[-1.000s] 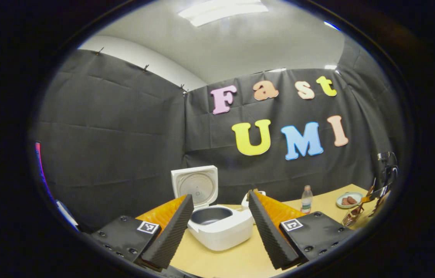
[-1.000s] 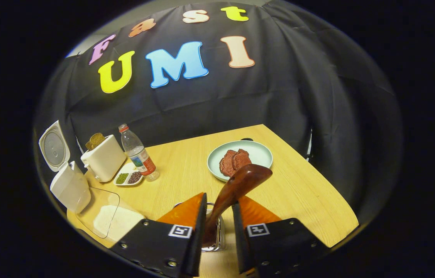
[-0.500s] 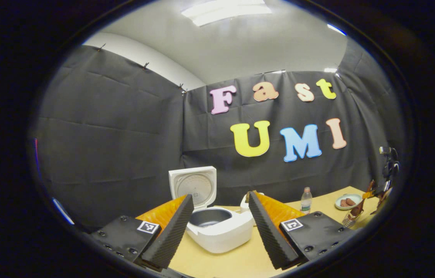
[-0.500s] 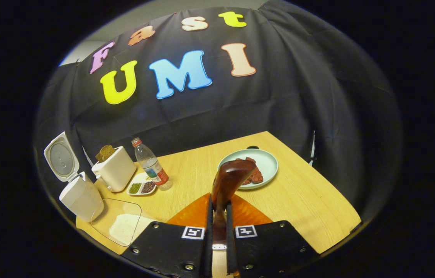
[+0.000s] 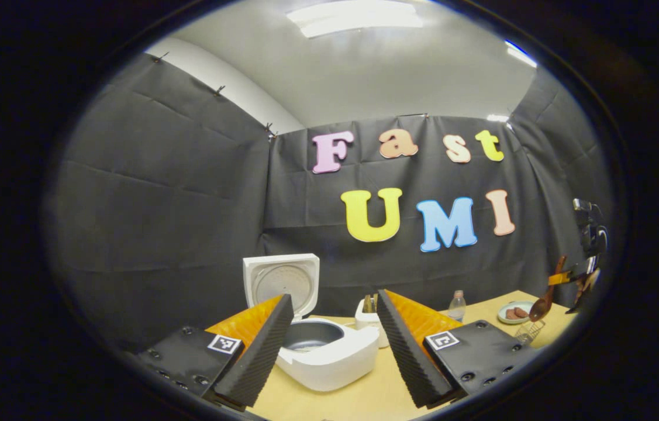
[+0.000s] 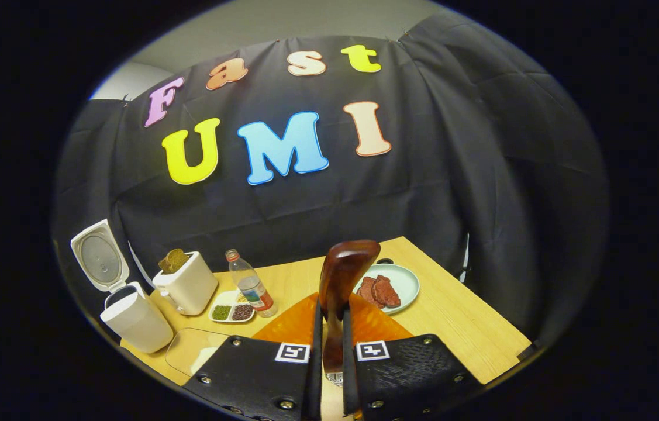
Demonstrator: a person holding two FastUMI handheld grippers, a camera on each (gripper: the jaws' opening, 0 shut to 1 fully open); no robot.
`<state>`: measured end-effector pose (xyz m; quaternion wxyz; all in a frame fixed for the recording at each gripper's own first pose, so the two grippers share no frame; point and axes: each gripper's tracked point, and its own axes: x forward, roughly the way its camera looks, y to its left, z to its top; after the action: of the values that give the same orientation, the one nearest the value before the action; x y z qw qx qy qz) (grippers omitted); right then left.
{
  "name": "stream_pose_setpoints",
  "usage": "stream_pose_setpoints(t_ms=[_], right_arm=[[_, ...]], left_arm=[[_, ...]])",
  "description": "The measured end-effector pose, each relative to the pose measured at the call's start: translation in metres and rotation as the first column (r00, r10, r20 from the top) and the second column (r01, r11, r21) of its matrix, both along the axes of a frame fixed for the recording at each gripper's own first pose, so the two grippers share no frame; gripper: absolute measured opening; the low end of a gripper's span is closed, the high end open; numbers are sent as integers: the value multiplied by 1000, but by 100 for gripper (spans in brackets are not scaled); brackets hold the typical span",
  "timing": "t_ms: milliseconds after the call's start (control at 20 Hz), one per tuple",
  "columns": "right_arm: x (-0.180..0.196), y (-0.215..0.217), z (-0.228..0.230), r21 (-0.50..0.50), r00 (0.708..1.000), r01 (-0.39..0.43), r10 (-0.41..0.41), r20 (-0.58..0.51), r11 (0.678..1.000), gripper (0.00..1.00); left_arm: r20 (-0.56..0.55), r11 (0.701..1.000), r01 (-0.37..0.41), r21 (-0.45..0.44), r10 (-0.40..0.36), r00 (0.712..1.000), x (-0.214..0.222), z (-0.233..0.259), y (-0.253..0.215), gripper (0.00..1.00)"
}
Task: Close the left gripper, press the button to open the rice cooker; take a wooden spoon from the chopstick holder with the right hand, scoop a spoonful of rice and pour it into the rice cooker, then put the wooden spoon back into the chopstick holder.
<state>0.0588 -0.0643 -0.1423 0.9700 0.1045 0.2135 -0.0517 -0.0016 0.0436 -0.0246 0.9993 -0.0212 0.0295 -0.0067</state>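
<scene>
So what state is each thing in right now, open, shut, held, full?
White rice cooker: lid up, pot open.
Dark wooden spoon: clamped upright in the right gripper.
Left gripper: open, holding nothing.
Clear plastic bottle: upright, capped.
White toaster: bread in slot.
Pale green plate: holds meat slices.

Both views low, facing shared table (image 6: 452,316).

White rice cooker (image 5: 329,365) with grey inner pot; dark reddish-brown glossy wooden spoon (image 6: 342,280); light wood-grain surface (image 6: 458,327); pale green plate (image 6: 406,279) bearing reddish-brown slices; white toaster (image 6: 187,286); clear bottle (image 6: 250,284) with red cap; white tray (image 6: 230,307) of green and dark grains.
</scene>
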Motion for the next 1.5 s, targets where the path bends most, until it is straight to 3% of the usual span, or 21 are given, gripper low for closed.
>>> stream_pose_setpoints(t_ms=[150,200,250,500,750,1250,1500], right_arm=[[1,28,10,-5,1000,-26,26,16,1000,14],[2,40,11,-3,999,-38,38,22,999,14],[3,52,12,2,998,-50,50,25,999,14],[10,117,0,46,994,-112,111,21,993,14],[13,159,-29,7,986,-164,165,-12,986,14],[19,217,-113,-167,965,-252,237,-109,953,14],[8,253,-125,-160,944,-321,302,-134,933,15]], left_arm=[[-14,1000,4,-12,-4,1000,2,-9,16,99],[-17,1000,2,-13,-3,1000,2,-12,23,94],[-17,1000,2,-14,-2,1000,4,-13,29,99],[-24,1000,-2,-5,2,1000,6,-22,61,99],[-40,1000,-26,11,27,999,2,-31,93,99],[-109,996,-76,46,81,991,-13,-56,132,99],[-100,995,-77,55,82,992,-10,-52,132,94]])
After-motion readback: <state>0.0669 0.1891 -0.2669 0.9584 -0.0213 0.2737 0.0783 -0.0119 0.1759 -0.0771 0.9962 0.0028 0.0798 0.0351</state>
